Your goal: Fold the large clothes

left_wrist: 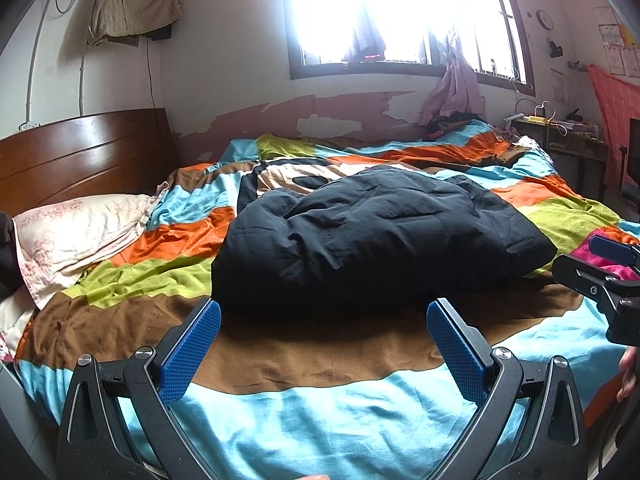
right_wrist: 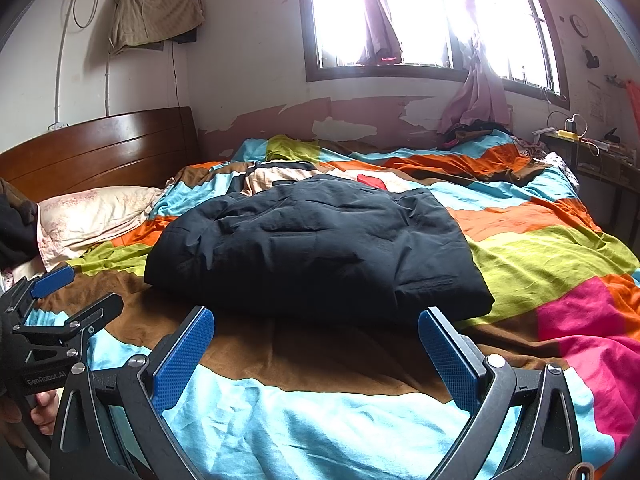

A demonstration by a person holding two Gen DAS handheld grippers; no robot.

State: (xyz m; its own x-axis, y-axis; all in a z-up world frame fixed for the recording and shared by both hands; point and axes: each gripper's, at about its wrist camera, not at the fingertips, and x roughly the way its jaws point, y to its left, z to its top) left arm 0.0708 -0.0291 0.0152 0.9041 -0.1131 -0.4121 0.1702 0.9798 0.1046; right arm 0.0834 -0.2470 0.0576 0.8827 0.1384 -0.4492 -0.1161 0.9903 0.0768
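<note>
Bright patchwork bedding (left_wrist: 328, 412) is holding the black coat (left_wrist: 372, 236) folded up in the middle, so the left gripper (left_wrist: 324, 344) and right gripper (right_wrist: 316, 352) are waiting nearby, both spread wide and empty.

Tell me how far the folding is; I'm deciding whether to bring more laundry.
Done: the black padded jacket lies folded into a compact bundle on the colourful patchwork quilt. In hand: nothing; left gripper and right gripper are open, short of it. Left: perhaps tidying.
</note>
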